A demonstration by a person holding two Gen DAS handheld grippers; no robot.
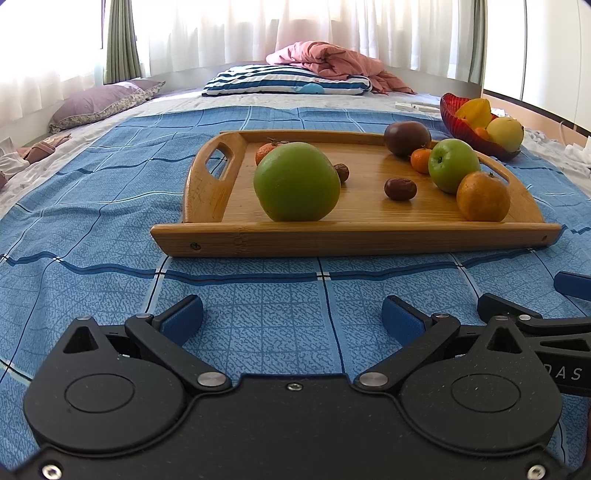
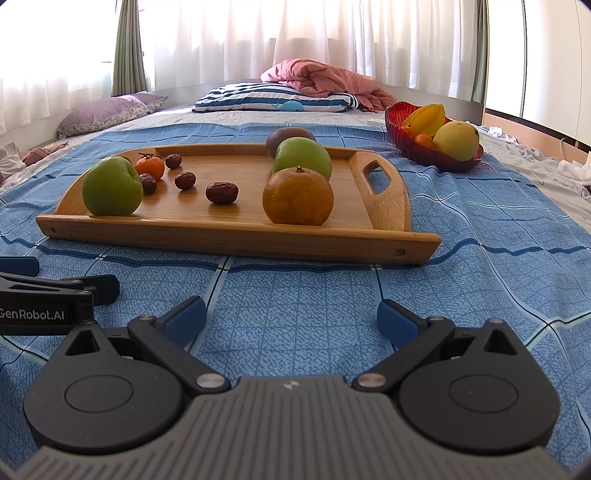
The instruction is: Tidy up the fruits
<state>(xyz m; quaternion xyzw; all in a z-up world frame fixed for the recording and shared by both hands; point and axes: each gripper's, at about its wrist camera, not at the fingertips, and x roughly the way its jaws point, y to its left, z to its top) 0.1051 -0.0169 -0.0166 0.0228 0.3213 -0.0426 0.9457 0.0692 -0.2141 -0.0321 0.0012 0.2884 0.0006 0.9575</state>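
Both wrist views sit low over the blue bedspread (image 1: 258,325), facing across the bed toward the curtains (image 2: 332,33). Each has its own open fingers (image 1: 183,319) at the bottom of the frame. The left view puts the tray (image 1: 354,238) at centre right; the right view has the tray (image 2: 236,230) centre left. Both share the tray and the red bowl (image 2: 439,157) at upper right.

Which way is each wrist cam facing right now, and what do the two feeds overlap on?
Left wrist: low over the blue bedspread, facing the wooden tray's left half; the open left tongs fill the bottom, the right tongs' fingers at right edge.
Right wrist: same height, further right, facing the tray's right handle; the open right tongs below, left tongs at left edge.
Shared: tray, fruits, red bowl, striped pillow.
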